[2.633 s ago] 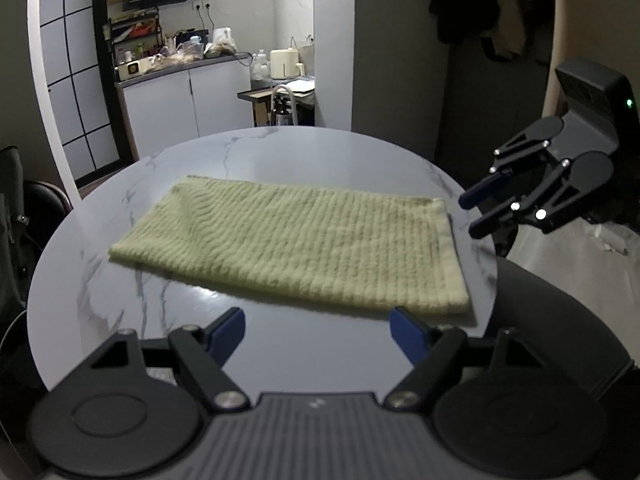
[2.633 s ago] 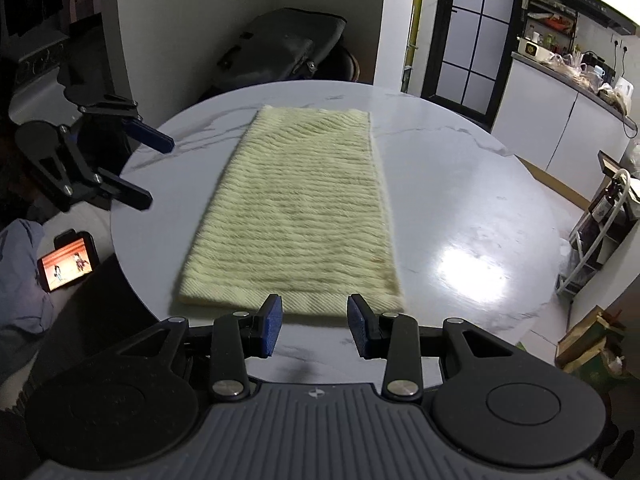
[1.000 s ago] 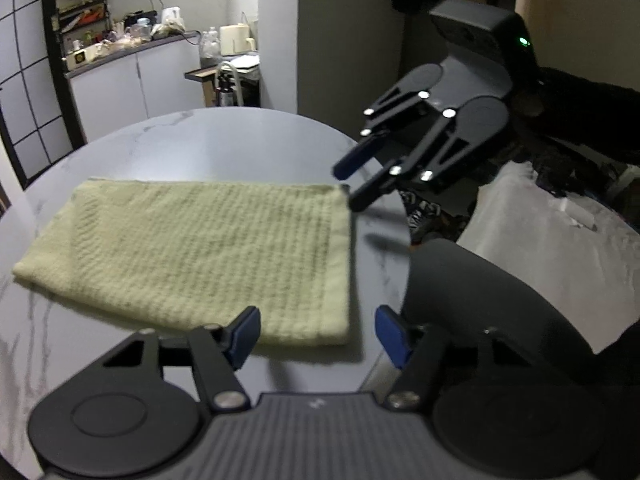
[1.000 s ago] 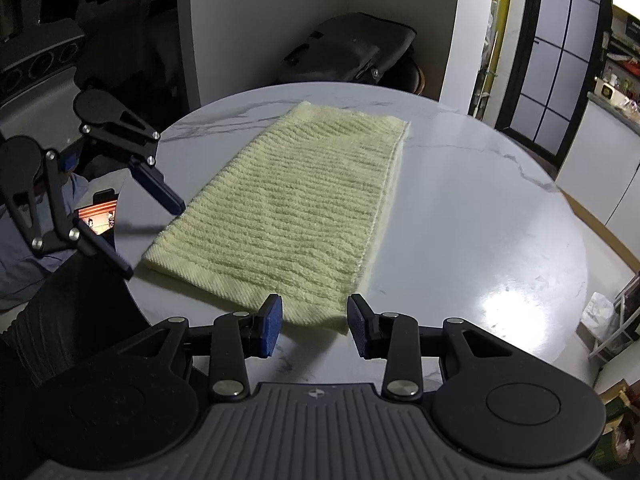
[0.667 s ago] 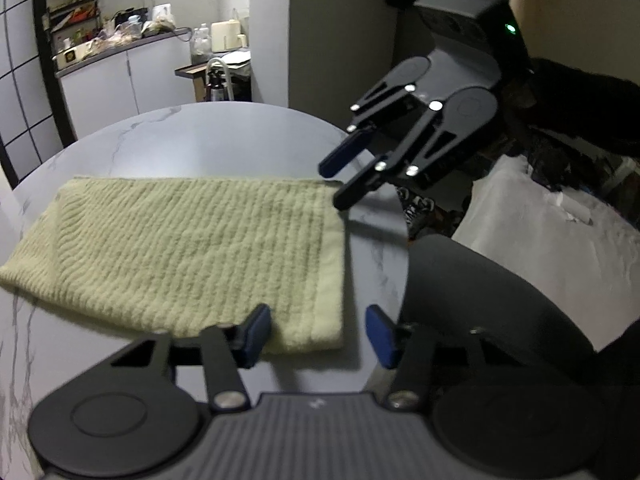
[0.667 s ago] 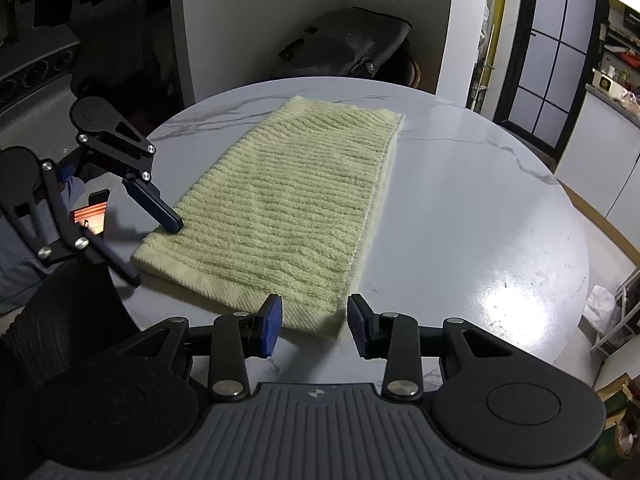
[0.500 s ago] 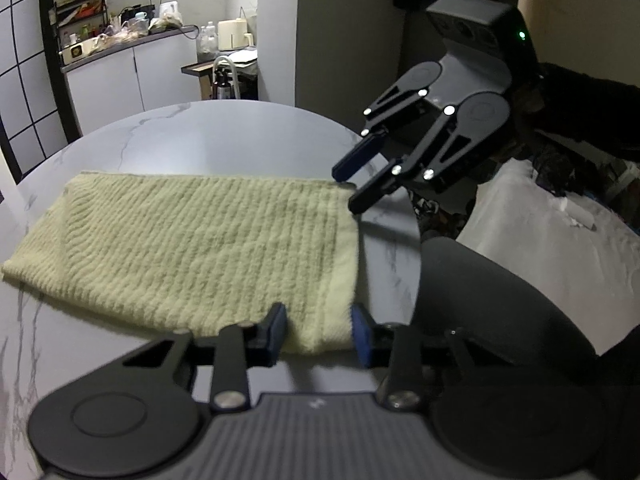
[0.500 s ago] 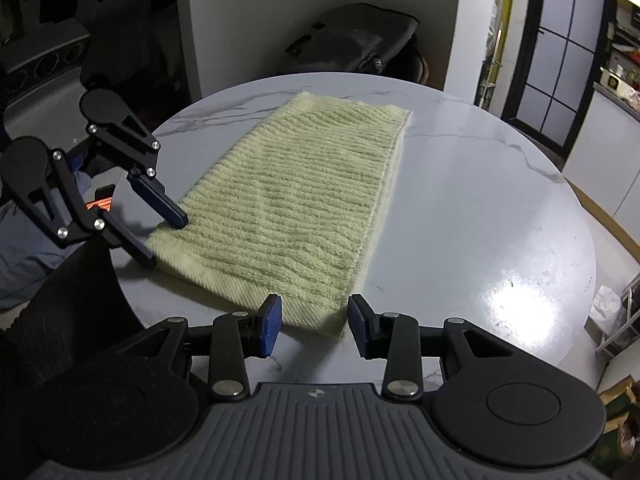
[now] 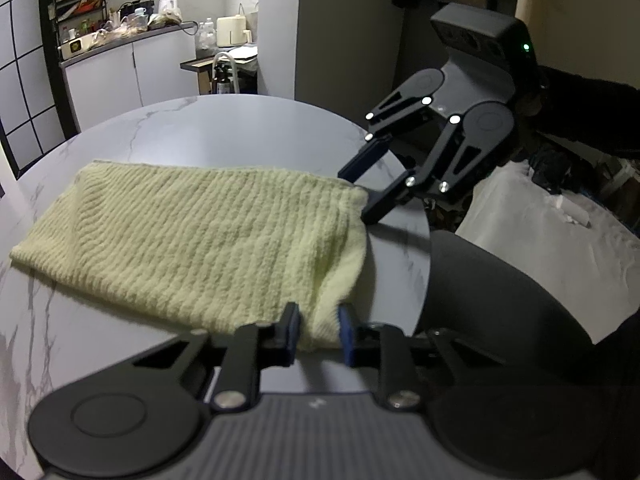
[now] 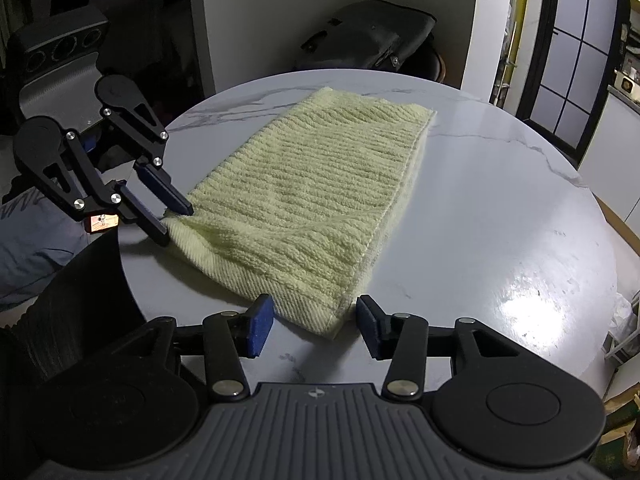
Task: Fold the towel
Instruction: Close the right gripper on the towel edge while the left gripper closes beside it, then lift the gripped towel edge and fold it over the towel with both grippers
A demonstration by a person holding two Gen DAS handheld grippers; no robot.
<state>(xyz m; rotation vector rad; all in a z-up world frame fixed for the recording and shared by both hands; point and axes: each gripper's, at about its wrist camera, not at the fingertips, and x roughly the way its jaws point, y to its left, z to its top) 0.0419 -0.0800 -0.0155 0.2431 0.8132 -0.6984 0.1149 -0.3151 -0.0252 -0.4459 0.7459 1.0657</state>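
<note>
While flat on the round table [image 10: 500,208], towel [image 10: 312,200] runs lengthwise straight away from both grippers; left gripper [image 9: 318,330] clamped on one near corner, right gripper [image 10: 316,326] spread wide around the other.

There is one towel [image 9: 208,236]. It is pale green. It lies on one round tabletop [image 9: 224,128]. There are two grippers, the left gripper [image 9: 318,330] and the right gripper [image 10: 314,326]. Each gripper has two jaws, so there are four jaws in all. Behind the tabletop there is one dark bag [image 10: 372,40]. By the edge of the tabletop there is one little lit screen [image 10: 102,222]. On the far kitchen counter [image 9: 132,38] there are many small things, too small to count.
</note>
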